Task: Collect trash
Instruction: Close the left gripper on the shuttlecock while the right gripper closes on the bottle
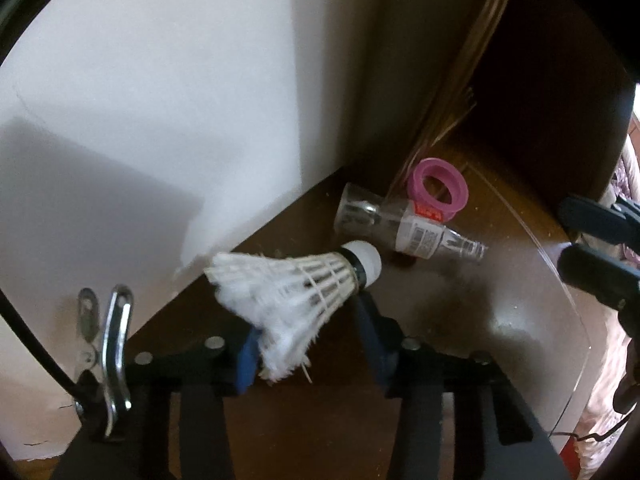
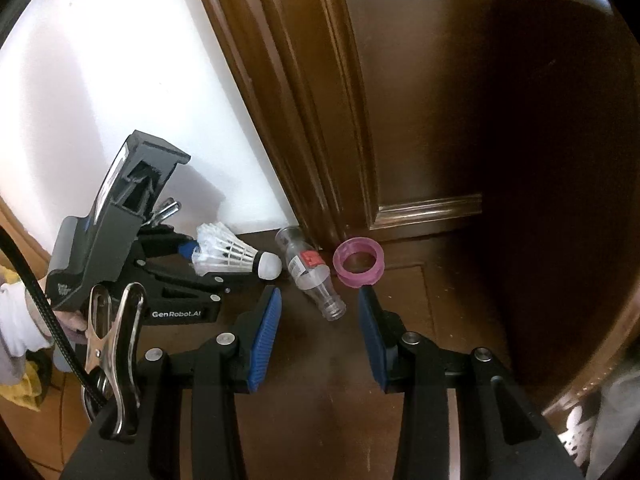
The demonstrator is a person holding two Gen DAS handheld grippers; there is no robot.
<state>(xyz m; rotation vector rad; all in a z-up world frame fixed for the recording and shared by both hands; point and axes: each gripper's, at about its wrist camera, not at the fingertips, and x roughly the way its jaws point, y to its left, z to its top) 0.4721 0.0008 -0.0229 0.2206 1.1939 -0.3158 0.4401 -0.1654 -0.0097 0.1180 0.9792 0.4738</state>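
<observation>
My left gripper (image 1: pixel 308 320) is shut on a white feather shuttlecock (image 1: pixel 296 288), its cork tip pointing toward a small clear plastic bottle (image 1: pixel 404 224) lying on the dark wooden floor by the wall. A pink tape ring (image 1: pixel 440 190) rests just behind the bottle. In the right wrist view the left gripper (image 2: pixel 192 260) holds the shuttlecock (image 2: pixel 236 258) just left of the bottle (image 2: pixel 312 276) and the pink ring (image 2: pixel 358 264). My right gripper (image 2: pixel 318 304) is open and empty, its jaws on either side of the bottle's neck, slightly in front of it.
A white wall (image 1: pixel 160 100) stands at left, a brown door frame (image 2: pixel 304 112) and door (image 2: pixel 440 100) behind the trash. The right gripper's fingers (image 1: pixel 596 248) show at the right edge of the left wrist view. A gloved hand (image 2: pixel 20 320) holds the left gripper.
</observation>
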